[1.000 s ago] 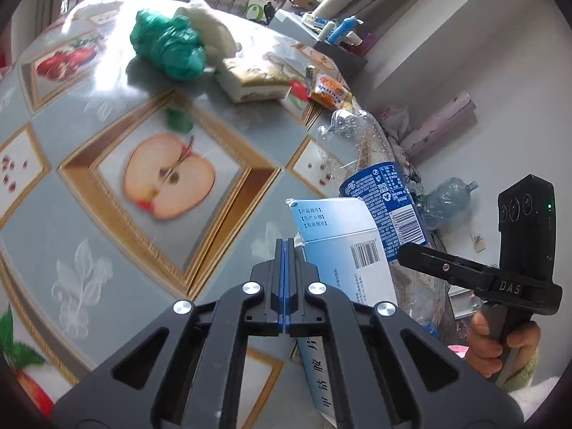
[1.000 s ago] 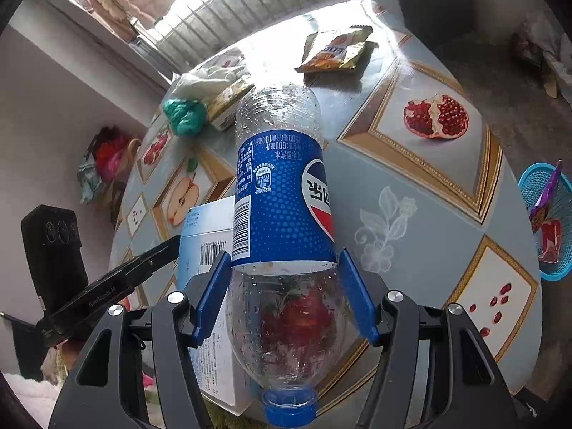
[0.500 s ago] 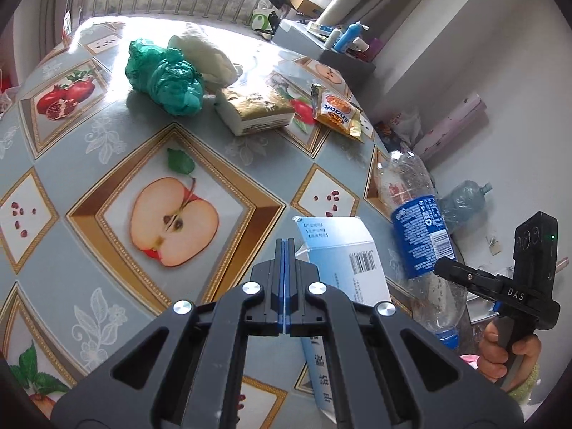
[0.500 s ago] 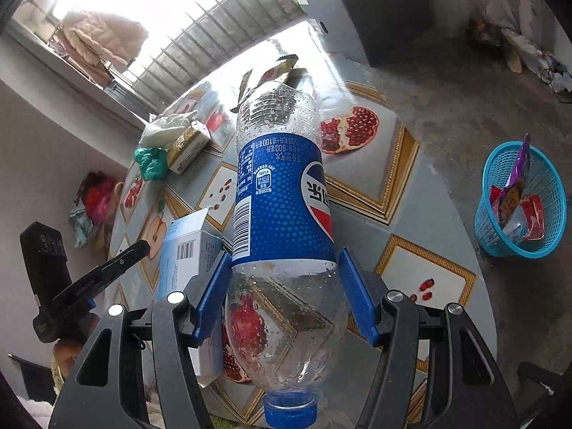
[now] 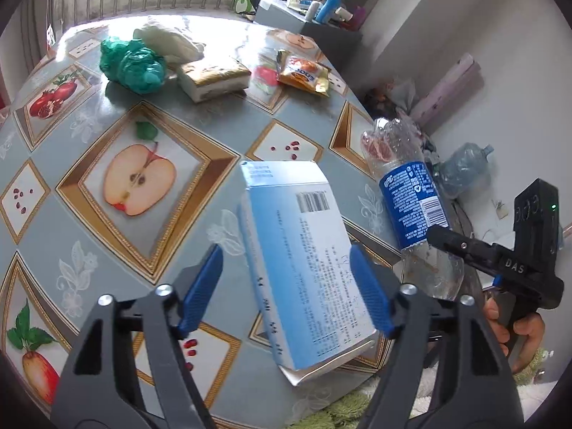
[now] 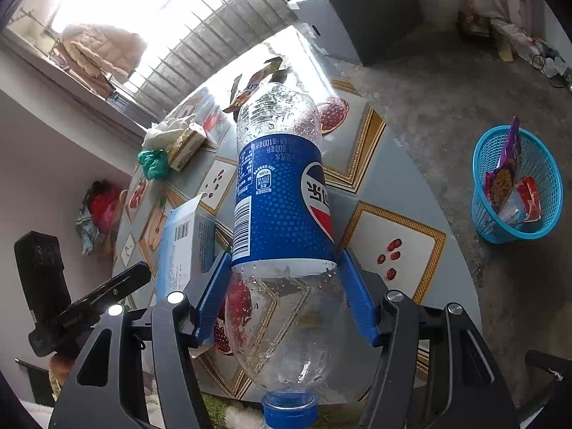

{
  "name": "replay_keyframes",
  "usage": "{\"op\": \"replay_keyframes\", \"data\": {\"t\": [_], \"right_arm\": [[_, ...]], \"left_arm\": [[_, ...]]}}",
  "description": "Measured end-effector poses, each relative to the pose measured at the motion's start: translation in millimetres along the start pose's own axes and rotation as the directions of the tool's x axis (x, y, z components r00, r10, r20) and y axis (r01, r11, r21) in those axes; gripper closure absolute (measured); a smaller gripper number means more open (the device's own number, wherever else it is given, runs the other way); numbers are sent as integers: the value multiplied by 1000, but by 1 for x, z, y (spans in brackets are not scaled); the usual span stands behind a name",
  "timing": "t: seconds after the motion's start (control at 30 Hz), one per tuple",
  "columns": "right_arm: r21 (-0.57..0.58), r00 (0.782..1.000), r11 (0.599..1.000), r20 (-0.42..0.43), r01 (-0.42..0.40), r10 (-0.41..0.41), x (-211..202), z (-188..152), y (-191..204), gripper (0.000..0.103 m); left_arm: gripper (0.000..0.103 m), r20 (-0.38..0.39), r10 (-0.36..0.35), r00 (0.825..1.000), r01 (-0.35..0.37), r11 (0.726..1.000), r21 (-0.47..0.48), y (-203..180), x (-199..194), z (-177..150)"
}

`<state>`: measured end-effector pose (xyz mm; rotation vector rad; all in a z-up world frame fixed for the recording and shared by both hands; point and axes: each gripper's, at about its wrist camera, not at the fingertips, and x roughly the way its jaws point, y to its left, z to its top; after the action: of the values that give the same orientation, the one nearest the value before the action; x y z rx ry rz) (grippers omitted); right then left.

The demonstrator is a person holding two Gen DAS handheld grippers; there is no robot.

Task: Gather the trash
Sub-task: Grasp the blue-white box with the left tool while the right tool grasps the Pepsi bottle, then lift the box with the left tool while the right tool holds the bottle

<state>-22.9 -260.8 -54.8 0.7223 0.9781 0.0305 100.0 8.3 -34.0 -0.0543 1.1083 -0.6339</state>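
- Left gripper: its blue fingers have just been spreading and now stand wide, with the pale blue cardboard carton between them (the right finger looks to touch its edge, the left stands clear).
- The carton tilts at the near edge of the fruit-patterned worktop.
- Right gripper: fingers clamped on the clear plastic bottle with the blue label, cap toward the camera, held above the worktop edge.
- Down on the floor to the right sits a turquoise mesh basket holding wrappers.
- Further back on the worktop: a crumpled green plastic bag and an orange snack packet.
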Motion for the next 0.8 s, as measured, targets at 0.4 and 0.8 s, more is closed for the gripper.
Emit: {"op": "replay_keyframes", "data": {"t": [0.4, 0.8], "right_arm": [[-17, 1000, 1000, 9, -5, 5, -6, 2, -9, 42], [-59, 1000, 998, -28, 1, -3, -9, 4, -10, 42]], "left_arm": [[20, -36, 132, 991, -127, 985, 113, -44, 39, -4], [20, -12, 219, 976, -218, 974, 62, -19, 43, 1]]}}
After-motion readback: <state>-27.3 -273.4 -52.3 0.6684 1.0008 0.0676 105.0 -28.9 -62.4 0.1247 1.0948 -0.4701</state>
